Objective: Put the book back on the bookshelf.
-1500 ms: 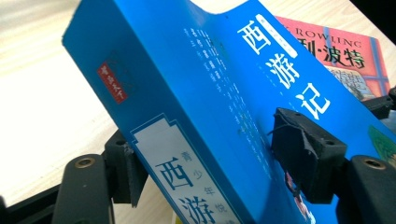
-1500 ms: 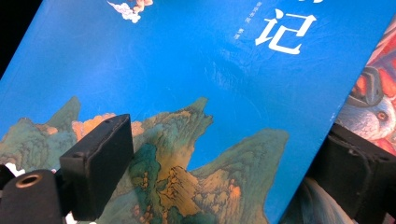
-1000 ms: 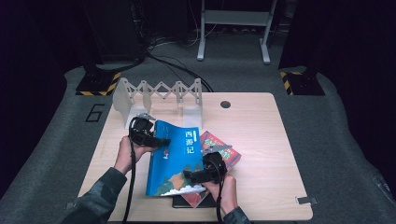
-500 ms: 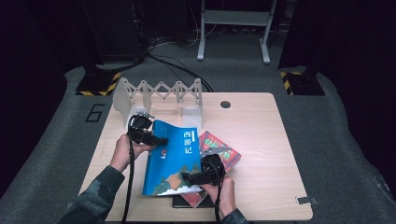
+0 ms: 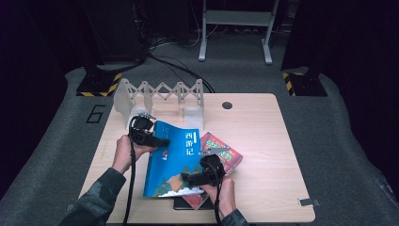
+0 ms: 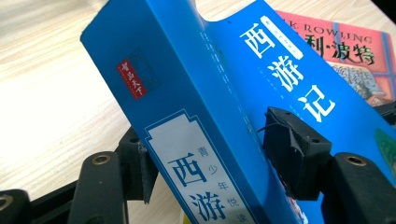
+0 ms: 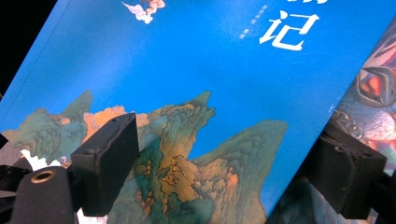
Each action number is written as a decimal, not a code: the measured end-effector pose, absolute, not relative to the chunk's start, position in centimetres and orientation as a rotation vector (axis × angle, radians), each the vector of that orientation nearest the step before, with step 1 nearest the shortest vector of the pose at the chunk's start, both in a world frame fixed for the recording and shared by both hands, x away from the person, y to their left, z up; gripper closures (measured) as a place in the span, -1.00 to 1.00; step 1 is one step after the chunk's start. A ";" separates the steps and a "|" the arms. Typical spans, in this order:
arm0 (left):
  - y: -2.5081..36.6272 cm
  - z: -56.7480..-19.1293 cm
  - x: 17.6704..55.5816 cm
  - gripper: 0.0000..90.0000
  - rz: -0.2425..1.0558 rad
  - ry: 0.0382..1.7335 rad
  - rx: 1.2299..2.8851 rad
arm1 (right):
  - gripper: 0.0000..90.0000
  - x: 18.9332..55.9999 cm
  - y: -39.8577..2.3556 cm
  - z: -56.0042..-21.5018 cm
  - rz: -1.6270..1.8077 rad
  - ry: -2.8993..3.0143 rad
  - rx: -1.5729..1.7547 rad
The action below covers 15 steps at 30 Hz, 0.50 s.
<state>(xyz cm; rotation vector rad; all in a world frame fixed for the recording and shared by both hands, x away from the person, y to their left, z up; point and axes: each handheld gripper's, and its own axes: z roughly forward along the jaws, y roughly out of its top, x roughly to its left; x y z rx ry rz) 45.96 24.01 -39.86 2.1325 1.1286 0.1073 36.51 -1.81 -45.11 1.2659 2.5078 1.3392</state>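
Note:
A thick blue book (image 5: 176, 162) with white Chinese characters on its cover lies slanted over a red book (image 5: 226, 153) near the table's front. My left gripper (image 5: 162, 141) is shut on the blue book's spine at its top left corner. In the left gripper view (image 6: 205, 163) one pad presses the front cover and the other the back. My right gripper (image 5: 186, 178) is at the book's lower right edge. In the right gripper view (image 7: 229, 172) its jaws stand wide, one pad (image 7: 107, 163) over the painted cover (image 7: 210, 70), the other beside the edge above the red book (image 7: 373, 102).
A white folding rack (image 5: 160, 94) stands at the table's back left, just behind the left hand. A dark book (image 5: 188, 203) lies under the stack at the front edge. The wooden table (image 5: 273, 155) has a round cable hole (image 5: 227, 105) at the back.

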 end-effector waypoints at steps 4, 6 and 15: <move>24.1 -40.3 46.4 -0.12 0.035 1.145 2.111 | -0.67 36.4 -1.7 -45.1 1.339 2.508 1.273; 23.9 -40.7 46.5 -0.10 0.015 1.157 2.095 | -0.67 36.4 -1.6 -45.1 1.349 2.505 1.270; 23.3 -39.4 46.2 0.04 0.117 1.142 2.164 | -0.67 36.4 -1.2 -45.2 1.352 2.509 1.261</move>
